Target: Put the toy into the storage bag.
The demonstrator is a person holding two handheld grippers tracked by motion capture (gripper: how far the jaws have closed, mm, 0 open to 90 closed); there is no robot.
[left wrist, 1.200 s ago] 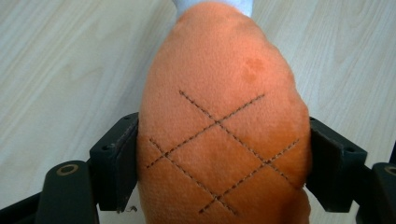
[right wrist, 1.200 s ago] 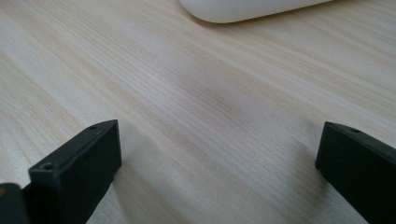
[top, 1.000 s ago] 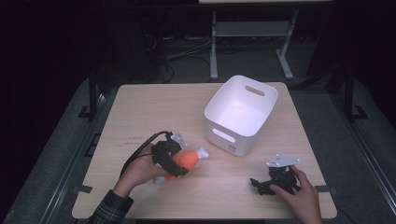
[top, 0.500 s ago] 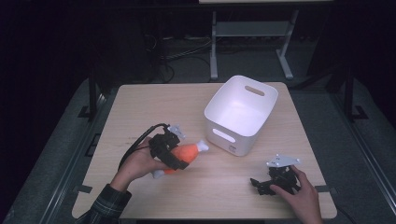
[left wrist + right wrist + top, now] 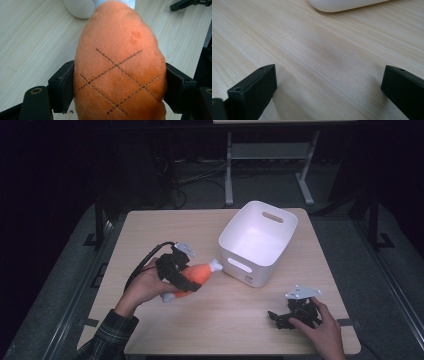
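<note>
An orange plush drumstick (image 5: 197, 274) with white bone ends is held off the wooden table (image 5: 165, 227) by my left gripper (image 5: 181, 276), left of the white bin (image 5: 259, 241). In the left gripper view both black pads (image 5: 65, 87) press into the orange plush drumstick (image 5: 120, 67), so the gripper (image 5: 120, 92) is shut on it. My right gripper (image 5: 280, 317) rests on the table at the front right, held by a hand. In the right gripper view its jaws stand wide apart over bare wood, with nothing at the gripper (image 5: 329, 87) opening.
The white bin with handle slots is empty and stands at the back right of the table; its rounded base (image 5: 342, 5) shows ahead of the right gripper. A metal stand (image 5: 265, 155) and cables lie on the dark floor beyond the table.
My left gripper has lifted the drumstick up off the table and carried it a little toward the bin. The right gripper has stayed where it was.
</note>
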